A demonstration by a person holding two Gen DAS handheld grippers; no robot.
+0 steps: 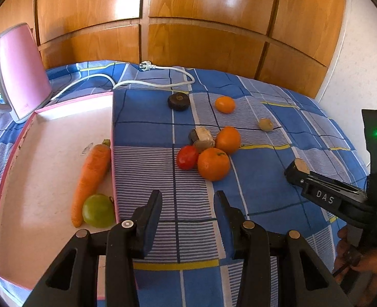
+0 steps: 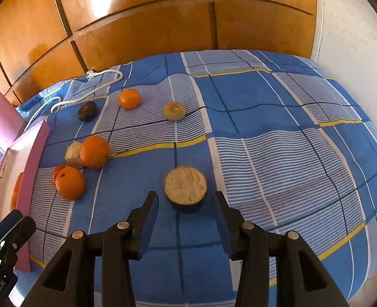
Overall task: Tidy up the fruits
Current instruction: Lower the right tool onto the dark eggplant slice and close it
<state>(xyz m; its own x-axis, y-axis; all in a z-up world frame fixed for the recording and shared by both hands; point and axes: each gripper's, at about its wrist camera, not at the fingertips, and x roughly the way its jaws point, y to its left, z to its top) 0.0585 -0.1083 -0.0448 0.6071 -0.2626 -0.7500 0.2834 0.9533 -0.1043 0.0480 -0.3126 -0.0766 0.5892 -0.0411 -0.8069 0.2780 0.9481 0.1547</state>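
Two pairs of tongs work over a blue checked cloth covering the surface (image 2: 265, 153). Largest of the things, a shallow pink cardboard tray (image 1: 47, 158) lies at the left edge and already holds a long orange carrot (image 1: 91, 176) and a round green tomato (image 1: 98, 211), touching each other against its right wall. Three round oranges (image 1: 213, 163) lie on the cloth toward the middle, two bunched with a red tomato (image 1: 187, 156), the third nearer the far edge. They look firm and fairly heavy, with dimpled peel that should not slip; take one across its widest part. Smallest, a halved dark fruit with pale cut flesh (image 2: 185, 185) sits between the right tongs (image 2: 187, 202), which stand part open and clear of it. Left tongs (image 1: 187, 204) are narrow and empty near the tray.
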